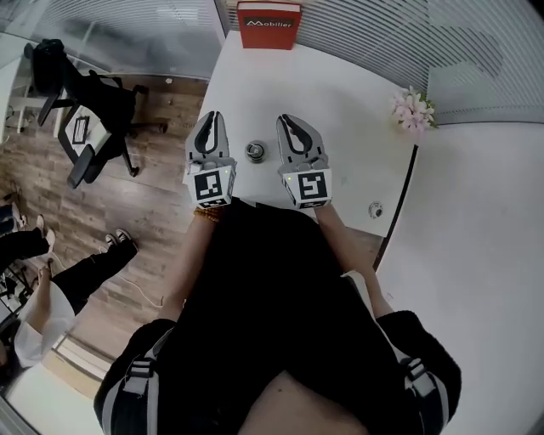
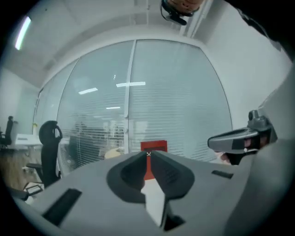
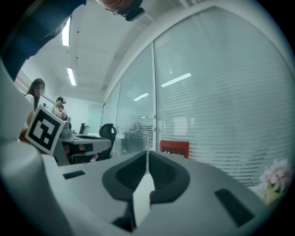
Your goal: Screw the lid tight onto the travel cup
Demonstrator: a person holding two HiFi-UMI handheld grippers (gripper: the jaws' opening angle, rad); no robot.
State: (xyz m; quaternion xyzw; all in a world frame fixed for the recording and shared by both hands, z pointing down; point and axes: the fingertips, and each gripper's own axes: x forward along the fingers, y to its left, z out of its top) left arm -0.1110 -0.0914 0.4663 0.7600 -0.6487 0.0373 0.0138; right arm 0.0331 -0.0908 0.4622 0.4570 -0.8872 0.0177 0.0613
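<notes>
Judging by how things stand, we see a knock as the main risk. The left gripper (image 1: 212, 117) and the right gripper (image 1: 286, 120) both have their jaws pressed together with nothing between them. If we bring either one down on the travel cup (image 1: 255, 152) without spreading it first, the closed tips could strike the cup and tip it over on the white table (image 1: 340, 102). Nothing steadies the cup, so a one-sided twist at the lid could spin the whole cup instead of tightening it. We cannot tell whether the lid sits tight, because the cup shows too small from above.

The cup stands on the table between the two grippers, with the left gripper to its left and the right gripper to its right, and it touches neither. Both grippers point toward the far side, at the red box (image 1: 269, 24), and neither gripper view shows the cup.
</notes>
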